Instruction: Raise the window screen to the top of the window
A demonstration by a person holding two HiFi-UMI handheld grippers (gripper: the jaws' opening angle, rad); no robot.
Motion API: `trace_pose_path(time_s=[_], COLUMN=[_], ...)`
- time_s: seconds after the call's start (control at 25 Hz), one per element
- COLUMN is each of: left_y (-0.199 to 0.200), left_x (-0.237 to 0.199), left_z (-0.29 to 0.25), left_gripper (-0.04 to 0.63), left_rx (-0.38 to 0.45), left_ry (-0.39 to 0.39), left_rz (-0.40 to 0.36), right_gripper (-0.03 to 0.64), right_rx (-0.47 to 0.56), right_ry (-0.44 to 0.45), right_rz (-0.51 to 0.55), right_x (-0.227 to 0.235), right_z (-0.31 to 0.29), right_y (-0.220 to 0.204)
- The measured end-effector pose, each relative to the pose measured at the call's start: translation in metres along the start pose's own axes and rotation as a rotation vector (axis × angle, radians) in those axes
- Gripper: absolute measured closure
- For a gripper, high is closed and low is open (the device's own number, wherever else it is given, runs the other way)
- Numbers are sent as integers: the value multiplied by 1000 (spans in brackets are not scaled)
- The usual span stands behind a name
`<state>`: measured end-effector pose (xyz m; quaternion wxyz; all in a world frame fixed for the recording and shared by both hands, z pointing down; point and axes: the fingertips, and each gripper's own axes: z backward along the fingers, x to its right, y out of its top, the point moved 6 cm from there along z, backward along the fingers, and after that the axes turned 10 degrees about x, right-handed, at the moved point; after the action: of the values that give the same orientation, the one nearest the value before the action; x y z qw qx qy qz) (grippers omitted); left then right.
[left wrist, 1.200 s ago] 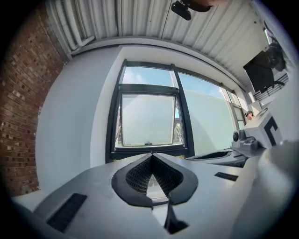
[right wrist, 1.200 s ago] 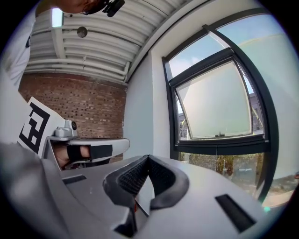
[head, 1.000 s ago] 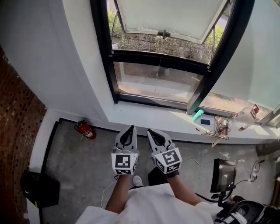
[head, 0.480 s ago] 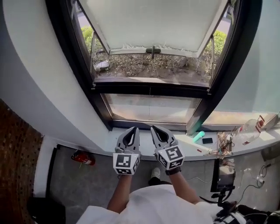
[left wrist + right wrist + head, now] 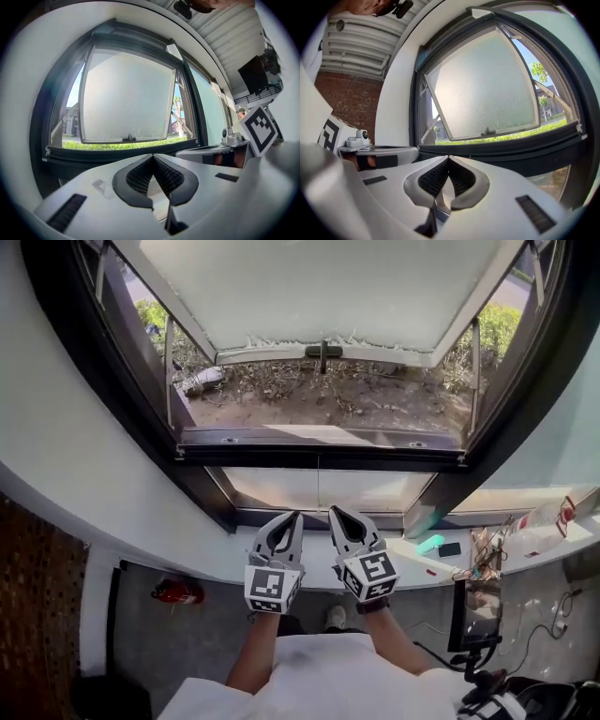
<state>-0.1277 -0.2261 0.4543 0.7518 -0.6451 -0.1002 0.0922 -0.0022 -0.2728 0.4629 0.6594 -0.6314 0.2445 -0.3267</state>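
Window frame (image 5: 319, 457) in black fills the far wall, its frosted sash (image 5: 319, 287) swung outward. Of the window screen I can't be sure: a pale bar (image 5: 309, 434) along the bottom of the opening may be its rail, which would mean it sits fully down. The left tool (image 5: 289, 521) and right tool (image 5: 339, 518) hang side by side near the sill, each pressed together on nothing, well short of that bar. By my reckoning, the whole lift remains.
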Motion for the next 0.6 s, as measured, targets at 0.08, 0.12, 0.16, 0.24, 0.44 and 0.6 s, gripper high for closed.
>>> trace_pose_path(time_s=[0.08,0.12,0.16,0.24,0.44,0.6], left_y=[1,3,4,3,-7,-16], left_x=[-21,-30,-36,-45,-59,-61], left_z=[-17,-25,-31,-42,-63,-72], left_gripper=[595,595,595,595,595,595], left_rx=[0,-3,-10,-22,-39,-46], left_ry=[-16,-28,-45,-90,-169,-264], left_rz=[-18,-35,-57,-83,-120,-246], right_gripper=[614,615,615,615,614,615], right_rx=[6,8,11,16,20,9], right_ry=[-20,-27,-32,-49,-112,-138], right_rz=[7,12,18,26,29,23], right_x=[1,2,2,3,11,11], right_z=[-16,-23,-30,-40,-63,-72], right_y=[2,3,4,5,1,-7])
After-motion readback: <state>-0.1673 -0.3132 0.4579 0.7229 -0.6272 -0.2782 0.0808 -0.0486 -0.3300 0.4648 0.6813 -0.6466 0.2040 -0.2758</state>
